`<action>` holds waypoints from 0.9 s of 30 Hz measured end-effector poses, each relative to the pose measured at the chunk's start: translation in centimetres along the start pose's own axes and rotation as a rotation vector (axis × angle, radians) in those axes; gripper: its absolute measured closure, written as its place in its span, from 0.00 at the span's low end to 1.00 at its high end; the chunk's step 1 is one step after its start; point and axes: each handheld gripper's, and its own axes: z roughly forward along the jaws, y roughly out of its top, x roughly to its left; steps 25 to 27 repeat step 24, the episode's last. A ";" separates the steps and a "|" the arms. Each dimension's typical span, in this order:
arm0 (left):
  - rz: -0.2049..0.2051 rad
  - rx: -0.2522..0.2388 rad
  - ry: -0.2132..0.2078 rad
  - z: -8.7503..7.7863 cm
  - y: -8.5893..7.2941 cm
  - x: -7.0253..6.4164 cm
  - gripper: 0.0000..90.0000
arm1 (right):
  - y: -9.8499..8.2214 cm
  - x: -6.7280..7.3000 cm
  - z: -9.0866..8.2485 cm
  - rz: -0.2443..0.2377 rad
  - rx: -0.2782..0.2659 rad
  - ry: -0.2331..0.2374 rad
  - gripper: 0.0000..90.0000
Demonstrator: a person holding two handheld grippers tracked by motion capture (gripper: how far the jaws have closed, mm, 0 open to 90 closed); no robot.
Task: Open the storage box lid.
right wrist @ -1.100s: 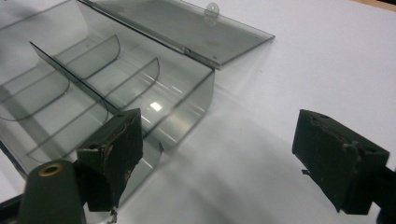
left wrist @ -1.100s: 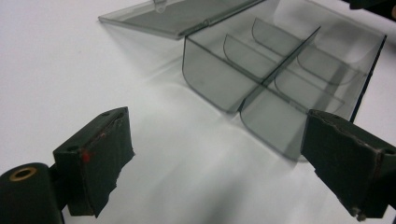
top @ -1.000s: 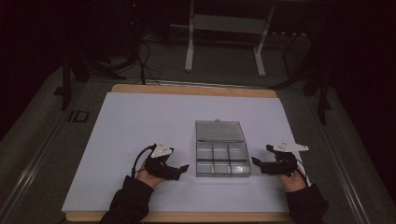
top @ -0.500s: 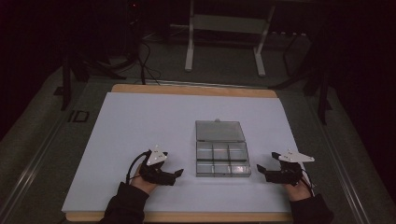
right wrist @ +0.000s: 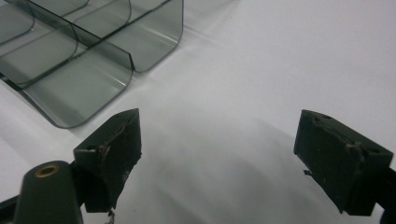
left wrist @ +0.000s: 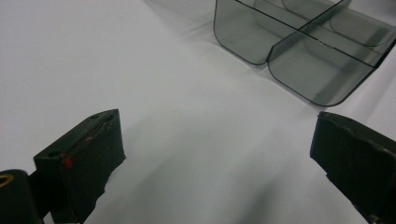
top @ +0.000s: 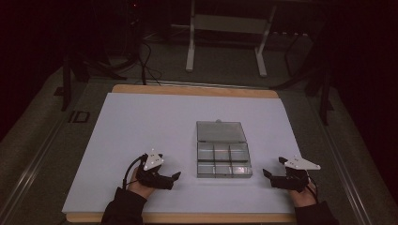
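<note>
We see the clear box [top: 223,150] at lower centre between our empty, wide-open claws, the left claw [top: 174,177] slightly nearer than the right claw [top: 265,174].

High view dim, surroundings black; gripper views brighter, soft shadows.

box [left wrist: 299,56] far end cut off

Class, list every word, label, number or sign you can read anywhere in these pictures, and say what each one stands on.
"ID" (reading unsure in the dim light): a dark marking on the grey floor beside the left edge of the table.
No text on the clear compartment box or on either gripper.
</note>
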 end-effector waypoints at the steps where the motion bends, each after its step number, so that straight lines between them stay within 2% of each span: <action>1: 0.012 0.010 0.029 0.1 0.0 -0.3 0.04 | -0.1 0.0 -0.1 0.001 -0.001 -0.012 0.16; 2: 0.012 0.010 0.029 0.1 0.0 -0.3 0.04 | -0.1 0.0 -0.1 0.001 -0.001 -0.012 0.16; 3: 0.023 0.025 0.052 0.3 0.1 -0.5 0.04 | -0.1 0.0 -0.1 0.001 -0.001 -0.029 0.16; 5: 0.028 0.030 0.067 0.3 0.1 -0.6 0.04 | -0.1 -0.1 0.0 0.015 0.000 -0.046 0.16; 8: 0.026 0.029 0.072 0.3 0.1 -0.6 0.04 | -0.1 -0.1 0.0 0.023 0.000 -0.065 0.16; 12: 0.010 0.021 0.080 0.2 0.0 -0.5 0.04 | -0.1 -0.1 0.1 0.030 0.007 -0.087 0.16; 15: -0.013 0.013 0.101 0.2 0.0 -0.3 0.04 | -0.1 -0.3 0.2 0.056 0.015 -0.100 0.16; 21: -0.046 0.001 0.096 0.0 -0.1 0.0 0.04 | -0.2 -0.3 0.2 0.063 0.016 -0.108 0.16; 27: -0.046 0.001 0.096 0.0 -0.1 0.0 0.04 | -0.1 -0.3 0.3 0.062 0.021 -0.105 0.16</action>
